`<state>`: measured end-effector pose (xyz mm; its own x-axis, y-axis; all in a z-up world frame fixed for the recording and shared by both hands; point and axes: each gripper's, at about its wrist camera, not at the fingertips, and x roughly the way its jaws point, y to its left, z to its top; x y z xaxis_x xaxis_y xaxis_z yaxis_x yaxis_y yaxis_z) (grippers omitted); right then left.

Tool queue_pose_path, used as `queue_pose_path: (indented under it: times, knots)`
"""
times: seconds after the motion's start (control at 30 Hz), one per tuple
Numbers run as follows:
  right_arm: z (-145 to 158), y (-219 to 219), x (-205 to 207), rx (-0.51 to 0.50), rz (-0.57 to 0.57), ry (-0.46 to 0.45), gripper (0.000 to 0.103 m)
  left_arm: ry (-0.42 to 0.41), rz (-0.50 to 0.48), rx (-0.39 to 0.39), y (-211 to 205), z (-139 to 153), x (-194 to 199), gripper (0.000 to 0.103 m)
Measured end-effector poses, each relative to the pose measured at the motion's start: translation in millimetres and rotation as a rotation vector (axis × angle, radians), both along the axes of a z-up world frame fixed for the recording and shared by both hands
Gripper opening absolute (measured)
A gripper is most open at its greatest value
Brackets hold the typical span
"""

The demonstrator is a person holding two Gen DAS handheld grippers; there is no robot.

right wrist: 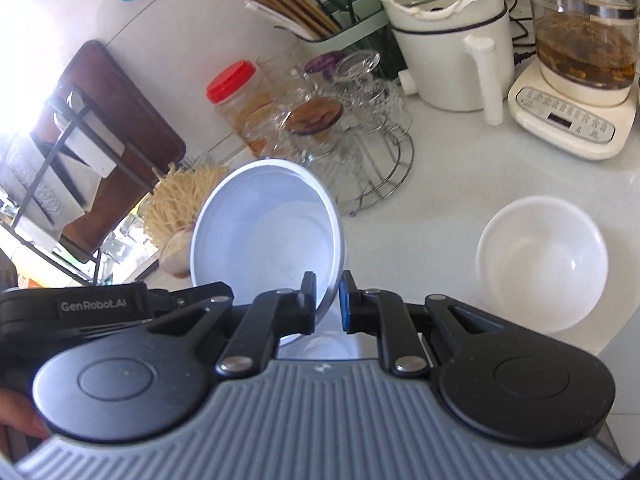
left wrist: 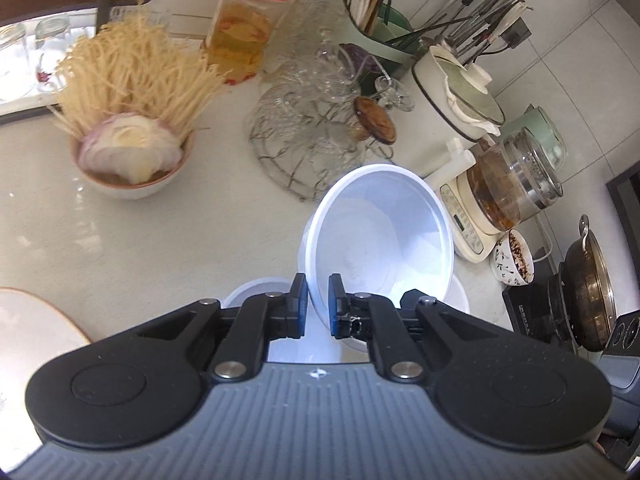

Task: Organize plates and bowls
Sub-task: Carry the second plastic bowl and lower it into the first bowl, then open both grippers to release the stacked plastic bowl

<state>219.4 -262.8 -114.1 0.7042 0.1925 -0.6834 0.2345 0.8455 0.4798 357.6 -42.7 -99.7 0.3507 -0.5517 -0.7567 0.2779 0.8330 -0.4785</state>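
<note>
Left wrist view: left gripper (left wrist: 317,306) pinching rim of tilted white bowl (left wrist: 380,232) — hanging just in front of wire glass rack (left wrist: 304,140). Right wrist view: right gripper (right wrist: 327,304) clamping rim of second tilted bowl (right wrist: 268,240), also before rack (right wrist: 360,152) — spare white bowl (right wrist: 542,268) sitting well right of it.

Home kitchen: countertop (left wrist: 120,240), kettle (right wrist: 576,60), chopsticks (right wrist: 288,4)

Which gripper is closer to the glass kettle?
Right. The right gripper has the kettle ahead and to its right. The left gripper sits on the right one's other side, farther from it.
</note>
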Motion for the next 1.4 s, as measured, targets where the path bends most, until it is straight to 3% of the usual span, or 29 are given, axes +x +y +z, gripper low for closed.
queue_pose_path:
  times: [0.57,1.03,1.13,1.2,1.27,1.4]
  knots:
    - [-33,35,-10,0.011,0.005,0.15,0.017,0.112,-0.02,0.067,28,-42,-16,0.012]
    - [-46,37,-8,0.029,-0.006,0.195,0.017,0.128,-0.031,0.088,28,-48,-15,0.013]
    - [-46,38,-8,0.007,-0.013,0.214,0.019,0.127,-0.028,0.107,27,-45,-12,0.027]
    - [-46,37,-9,0.0,-0.019,0.214,0.028,0.114,-0.025,0.112,29,-42,-11,0.038]
    - [-46,35,-9,0.015,-0.024,0.204,0.038,0.105,-0.027,0.116,30,-39,-10,0.038]
    - [-40,31,-8,0.011,-0.029,0.182,0.037,0.089,-0.033,0.111,31,-34,-10,0.038]
